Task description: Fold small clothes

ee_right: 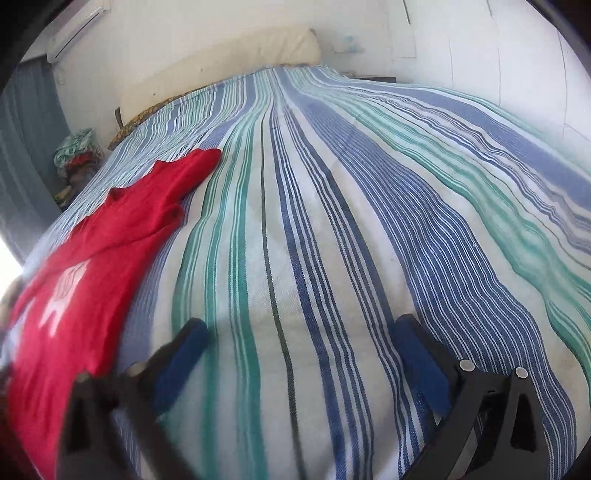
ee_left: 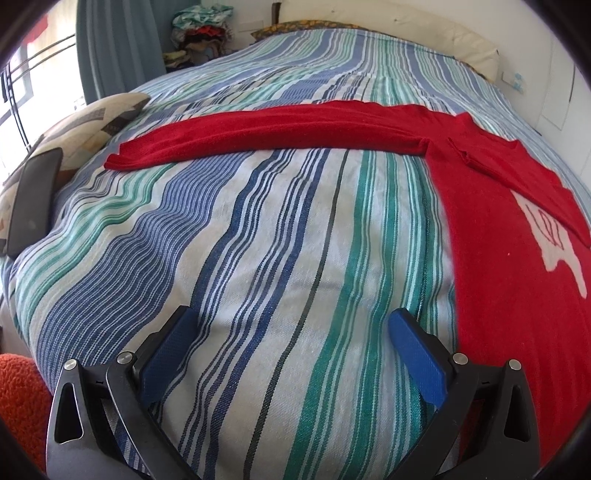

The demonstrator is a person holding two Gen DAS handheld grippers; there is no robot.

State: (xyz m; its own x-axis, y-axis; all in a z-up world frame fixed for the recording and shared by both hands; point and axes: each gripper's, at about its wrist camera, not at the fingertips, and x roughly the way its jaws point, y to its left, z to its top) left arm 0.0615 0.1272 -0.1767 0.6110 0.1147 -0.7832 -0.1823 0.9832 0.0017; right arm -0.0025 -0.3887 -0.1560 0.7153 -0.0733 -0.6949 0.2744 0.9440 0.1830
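Both grippers are spread wide with nothing between the pads. The left gripper (ee_left: 290,325) hangs over bare bedspread (ee_left: 258,258) with the red top's (ee_left: 509,295) body just off to its right. The right gripper (ee_right: 297,338) is over bare stripes too, with the top (ee_right: 92,258) off to its left, so the top sits between the two.

It's lying flat, white print facing up. One long sleeve (ee_left: 258,133) runs out sideways across the bed, past the left gripper; the other sleeve (ee_right: 188,166) angles away toward the headboard.

Looks like a soft, light knit, so I'd guess it'll flop and bunch rather than hold a crease, and may drag the bedspread a bit. Best grab is probably a cuff (ee_left: 118,160) or the hem edge, pinching both layers.

Further back there's a pillow (ee_left: 92,122) with a phone (ee_left: 33,199) lying on it, and a clothes pile (ee_left: 201,35) in the corner.
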